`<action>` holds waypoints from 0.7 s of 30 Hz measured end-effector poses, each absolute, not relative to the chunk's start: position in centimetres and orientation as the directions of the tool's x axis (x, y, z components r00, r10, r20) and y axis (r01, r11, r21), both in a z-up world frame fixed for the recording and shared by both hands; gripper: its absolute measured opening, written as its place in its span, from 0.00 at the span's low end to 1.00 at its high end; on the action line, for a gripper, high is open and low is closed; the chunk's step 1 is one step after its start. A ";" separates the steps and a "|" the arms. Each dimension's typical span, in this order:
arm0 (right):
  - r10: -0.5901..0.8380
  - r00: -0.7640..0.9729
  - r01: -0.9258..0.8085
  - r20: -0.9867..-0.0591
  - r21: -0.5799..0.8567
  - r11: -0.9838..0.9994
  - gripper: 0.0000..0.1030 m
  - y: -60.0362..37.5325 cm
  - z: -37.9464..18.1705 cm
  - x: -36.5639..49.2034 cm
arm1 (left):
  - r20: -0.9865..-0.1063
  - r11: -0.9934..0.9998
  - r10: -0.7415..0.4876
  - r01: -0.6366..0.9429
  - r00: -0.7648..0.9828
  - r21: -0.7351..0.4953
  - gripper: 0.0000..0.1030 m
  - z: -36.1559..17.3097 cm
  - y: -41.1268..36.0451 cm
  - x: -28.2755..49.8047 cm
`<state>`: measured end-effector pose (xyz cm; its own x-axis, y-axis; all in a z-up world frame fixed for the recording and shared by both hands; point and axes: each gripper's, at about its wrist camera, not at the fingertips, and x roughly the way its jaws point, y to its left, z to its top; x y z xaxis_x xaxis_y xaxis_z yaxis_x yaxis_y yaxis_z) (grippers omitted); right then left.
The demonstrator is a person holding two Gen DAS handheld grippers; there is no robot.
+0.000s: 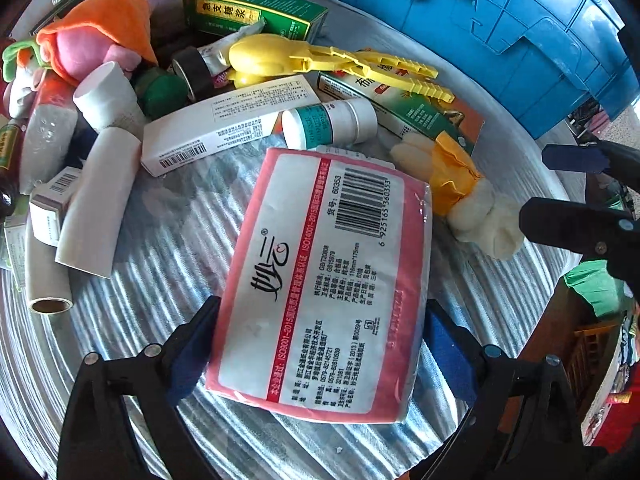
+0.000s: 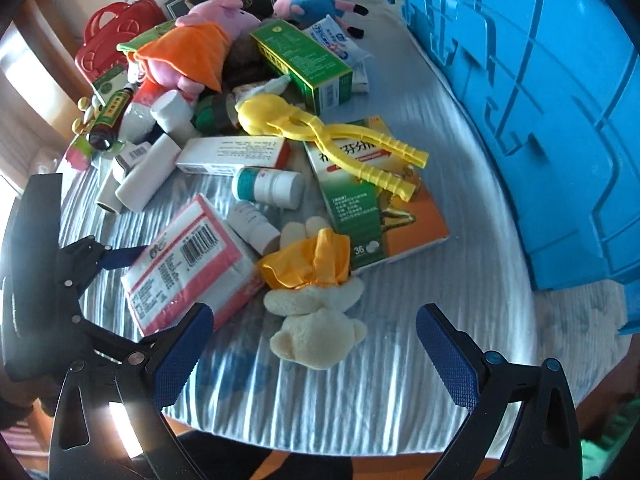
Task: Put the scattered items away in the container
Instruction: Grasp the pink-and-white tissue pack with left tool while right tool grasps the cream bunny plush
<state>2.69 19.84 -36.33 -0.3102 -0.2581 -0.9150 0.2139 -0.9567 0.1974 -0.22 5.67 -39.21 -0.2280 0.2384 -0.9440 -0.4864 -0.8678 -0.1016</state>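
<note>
A pink-and-white tissue pack [image 1: 320, 280] lies flat on the striped cloth [image 1: 168, 260]. My left gripper [image 1: 322, 312] points down over it, open, one finger at each long edge; I cannot tell whether the pads touch it. A cream plush toy with an orange scarf [image 2: 316, 312] lies just right of the pack. My right gripper [image 2: 318, 348] hangs open above it, the toy between the fingertips [image 2: 188, 348] and apart from them. The blue crate [image 2: 540, 120] stands at the far right. In the left wrist view the right gripper [image 1: 568, 192] shows beside the toy [image 1: 480, 216].
A heap fills the back left: yellow plastic tongs [image 2: 332, 136], green medicine boxes [image 2: 304, 60], a flat green-orange box [image 2: 380, 208], white bottles [image 2: 272, 186], white tubes [image 1: 96, 204], pig plush toys [image 2: 192, 48], a red basket [image 2: 116, 40]. The table's front edge [image 2: 320, 440] is close below.
</note>
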 end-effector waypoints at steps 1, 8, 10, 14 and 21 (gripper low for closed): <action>-0.255 -0.304 0.212 -0.918 0.195 -0.957 1.00 19.7 -37.0 2.5 | -0.945 -0.866 0.234 -0.491 -0.228 -0.096 0.95 -39.7 5.8 -0.1; -0.213 -0.282 0.215 -0.935 0.155 -0.964 0.98 18.7 -40.3 1.7 | -0.926 -0.868 0.267 -0.484 -0.266 -0.111 0.91 -39.9 5.0 0.1; -0.201 -0.283 0.214 -0.938 0.143 -0.966 0.92 18.5 -40.8 1.5 | -0.924 -0.874 0.276 -0.470 -0.264 -0.126 0.90 -39.8 4.3 0.1; -0.179 -0.274 0.219 -0.945 0.120 -0.968 0.74 17.8 -41.8 1.1 | -0.922 -0.885 0.277 -0.445 -0.270 -0.136 0.88 -39.4 2.8 0.4; -0.178 -0.278 0.233 -0.944 0.114 -0.966 0.50 16.6 -41.2 1.0 | -0.916 -0.901 0.267 -0.416 -0.300 -0.126 0.88 -37.9 0.9 1.1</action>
